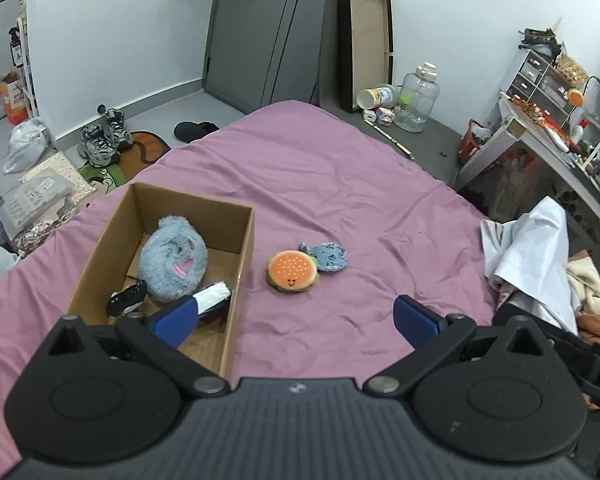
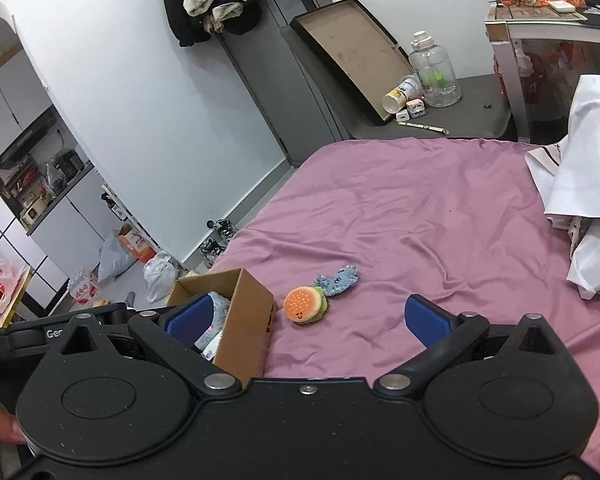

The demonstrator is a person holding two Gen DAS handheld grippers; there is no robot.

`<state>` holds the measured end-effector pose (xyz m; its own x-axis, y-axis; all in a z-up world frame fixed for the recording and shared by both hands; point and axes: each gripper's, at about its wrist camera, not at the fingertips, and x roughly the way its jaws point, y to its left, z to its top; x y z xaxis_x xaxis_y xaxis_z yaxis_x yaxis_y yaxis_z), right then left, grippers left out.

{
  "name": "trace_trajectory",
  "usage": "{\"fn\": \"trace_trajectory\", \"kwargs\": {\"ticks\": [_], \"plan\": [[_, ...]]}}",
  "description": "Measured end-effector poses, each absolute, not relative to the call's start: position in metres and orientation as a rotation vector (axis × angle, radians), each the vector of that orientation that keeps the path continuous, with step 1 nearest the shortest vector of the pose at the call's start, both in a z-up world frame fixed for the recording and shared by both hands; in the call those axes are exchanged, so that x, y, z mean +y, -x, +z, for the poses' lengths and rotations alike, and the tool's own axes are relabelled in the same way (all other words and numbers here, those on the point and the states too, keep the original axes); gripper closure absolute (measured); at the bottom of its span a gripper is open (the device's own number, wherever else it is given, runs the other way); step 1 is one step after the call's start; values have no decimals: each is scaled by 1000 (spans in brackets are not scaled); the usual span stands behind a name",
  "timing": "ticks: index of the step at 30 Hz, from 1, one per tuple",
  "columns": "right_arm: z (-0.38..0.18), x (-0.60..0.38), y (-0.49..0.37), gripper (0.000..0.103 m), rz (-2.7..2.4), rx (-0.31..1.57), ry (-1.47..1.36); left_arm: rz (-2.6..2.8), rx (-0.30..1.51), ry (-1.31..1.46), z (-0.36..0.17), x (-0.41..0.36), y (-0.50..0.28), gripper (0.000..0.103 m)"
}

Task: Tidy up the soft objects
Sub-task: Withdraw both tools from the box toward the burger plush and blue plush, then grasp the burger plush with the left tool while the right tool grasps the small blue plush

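— Two claws, and how do they stand?
— The left claw [image 1: 296, 322] is spread wide with nothing between its blue pads; the right claw [image 2: 308, 320] is the same, wide and empty. Both hang above the near part of the bed [image 1: 340, 184].
— What lies just beyond them?
— A burger toy [image 1: 293, 270] sits on the purple sheet, ahead of both claws. Touching its far right side is a small blue-grey plush [image 1: 329, 257].
— And the box?
— A cardboard box [image 1: 242, 256] stands open on the bed, just left of the burger toy. Inside it lies a fluffy blue plush [image 1: 173, 265], with a black-and-white item [image 1: 127, 300] in front of it and a white item [image 1: 214, 295] near the left claw's pad.
— Farther off?
— White cloth [image 1: 528, 248] is heaped at the bed's right edge.
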<state>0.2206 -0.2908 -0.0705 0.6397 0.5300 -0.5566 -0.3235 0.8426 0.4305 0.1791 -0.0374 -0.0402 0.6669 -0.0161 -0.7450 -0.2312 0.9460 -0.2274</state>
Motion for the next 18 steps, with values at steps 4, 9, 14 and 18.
{"fn": "trace_trajectory", "kwargs": {"ticks": [4,9,14,18], "plan": [[-78,-297,-227,0,462,737,-325,121,841,318,-48,-37,-189,0],[-89,-308,-236,0,427,744,-390,107,823,315,-57,-44,-202,0],[-106,-309,-256,1,427,785,-435,105,832,330,-74,-51,-220,3],[-114,-307,-266,1,411,799,-416,100,837,336,-87,-57,-234,4]]}}
